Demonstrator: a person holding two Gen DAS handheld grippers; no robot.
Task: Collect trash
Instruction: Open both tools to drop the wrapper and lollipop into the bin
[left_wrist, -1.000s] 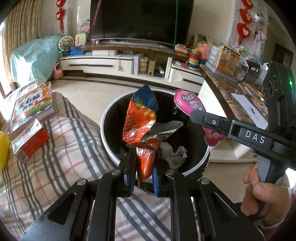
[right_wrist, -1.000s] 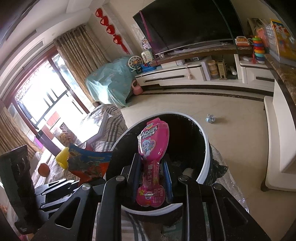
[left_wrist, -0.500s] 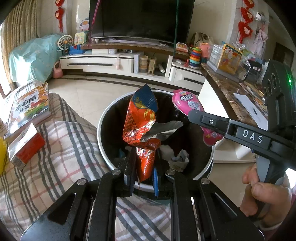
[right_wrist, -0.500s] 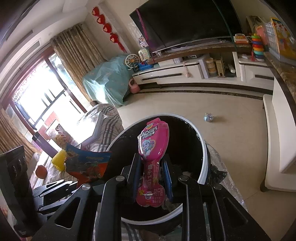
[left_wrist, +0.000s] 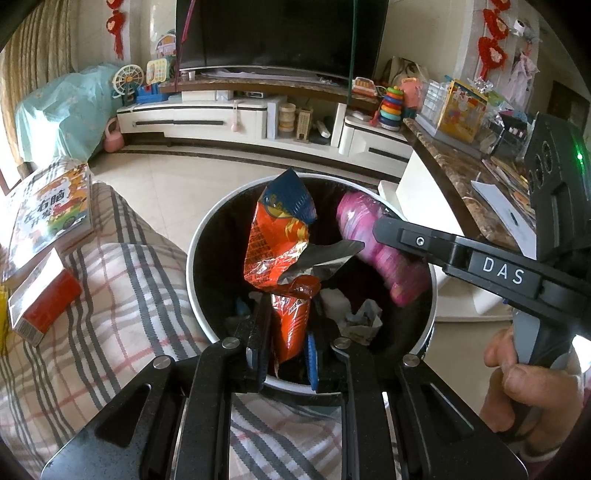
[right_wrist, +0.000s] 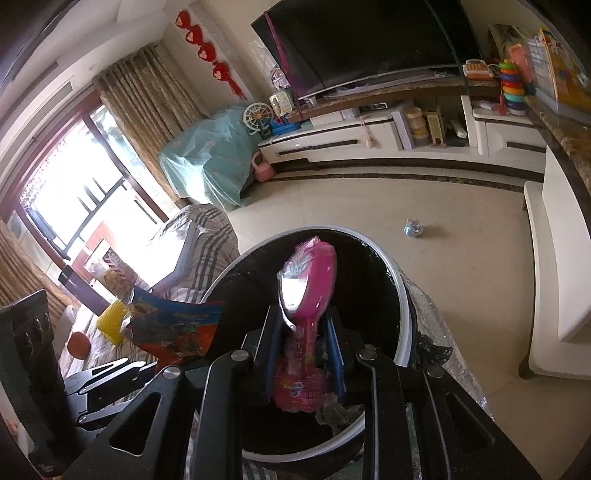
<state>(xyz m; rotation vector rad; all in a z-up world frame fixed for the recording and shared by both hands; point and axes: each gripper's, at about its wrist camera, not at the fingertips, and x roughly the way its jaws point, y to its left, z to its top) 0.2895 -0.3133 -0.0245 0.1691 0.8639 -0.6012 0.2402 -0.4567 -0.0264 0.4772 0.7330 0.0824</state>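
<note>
Left gripper (left_wrist: 287, 341) pinched red snack wrapper (left_wrist: 280, 243) above black bin (left_wrist: 199, 295). Right gripper (right_wrist: 303, 354) had pink packet (right_wrist: 308, 284) between spread-looking fingers over same bin; grip or release unclear. Crumpled paper (left_wrist: 360, 314) lay inside bin. Plaid cloth (left_wrist: 110, 295) covered surface beside bin, carrying book (left_wrist: 51, 210) and red carton (left_wrist: 40, 299). Cream tile floor (right_wrist: 369, 206), TV (left_wrist: 277, 33) on low white cabinet (left_wrist: 207, 122) behind.

Location: home living room. Indicators: large television (left_wrist: 280, 35) on a far white media cabinet (left_wrist: 192, 120), curtained window (right_wrist: 74, 192) at left, children's toys (left_wrist: 391, 107), tiled floor (right_wrist: 369, 206).
</note>
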